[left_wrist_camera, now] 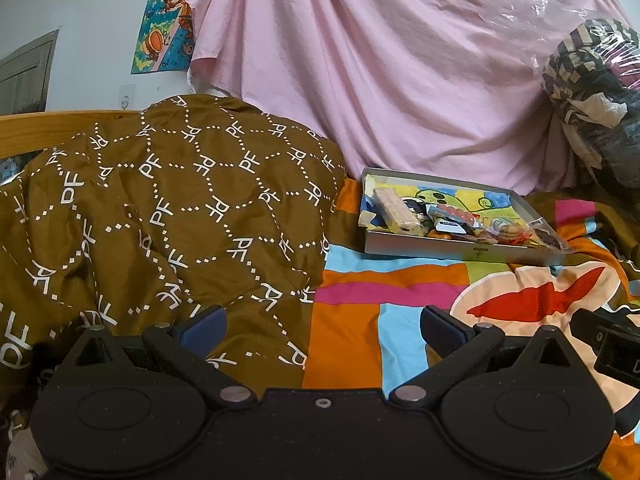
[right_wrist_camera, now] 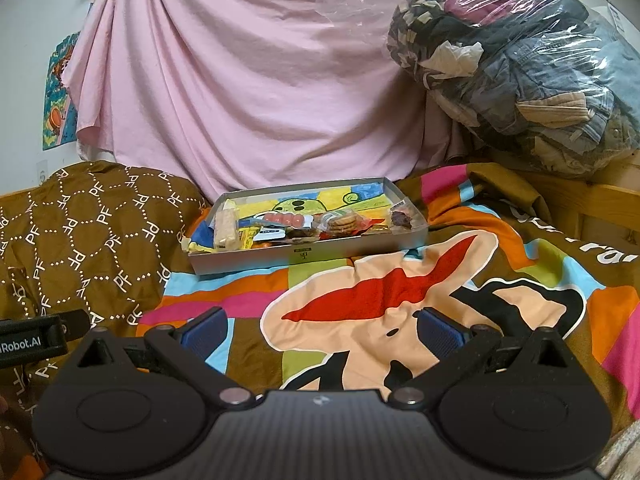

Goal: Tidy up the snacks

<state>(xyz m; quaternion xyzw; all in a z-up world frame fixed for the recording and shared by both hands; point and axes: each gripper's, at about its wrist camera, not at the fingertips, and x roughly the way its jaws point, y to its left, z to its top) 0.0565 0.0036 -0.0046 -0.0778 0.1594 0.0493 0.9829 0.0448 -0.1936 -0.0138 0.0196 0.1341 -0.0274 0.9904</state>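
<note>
Bedspread (right_wrist_camera: 360,304) is seen carrying a grey tray (right_wrist_camera: 256,258) near its far edge. Snacks (right_wrist_camera: 280,222) are piled along the tray's near wall, long axis crosswise. Right gripper (right_wrist_camera: 320,330) is nearer (dead ahead); left gripper (left_wrist_camera: 322,328) is offset. Both are spread wide, empty.

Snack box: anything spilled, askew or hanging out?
Mostly tidy. One clear packet overhangs the snack box at its near right corner, and the box sits skewed on the rumpled blanket. Nothing spilled.

This is looking like a bedroom at home: a bright blanket (right_wrist_camera: 400,280) is covering a wooden bed (left_wrist_camera: 60,126), a cartoon poster (left_wrist_camera: 168,20) is hanging on the wall.
</note>
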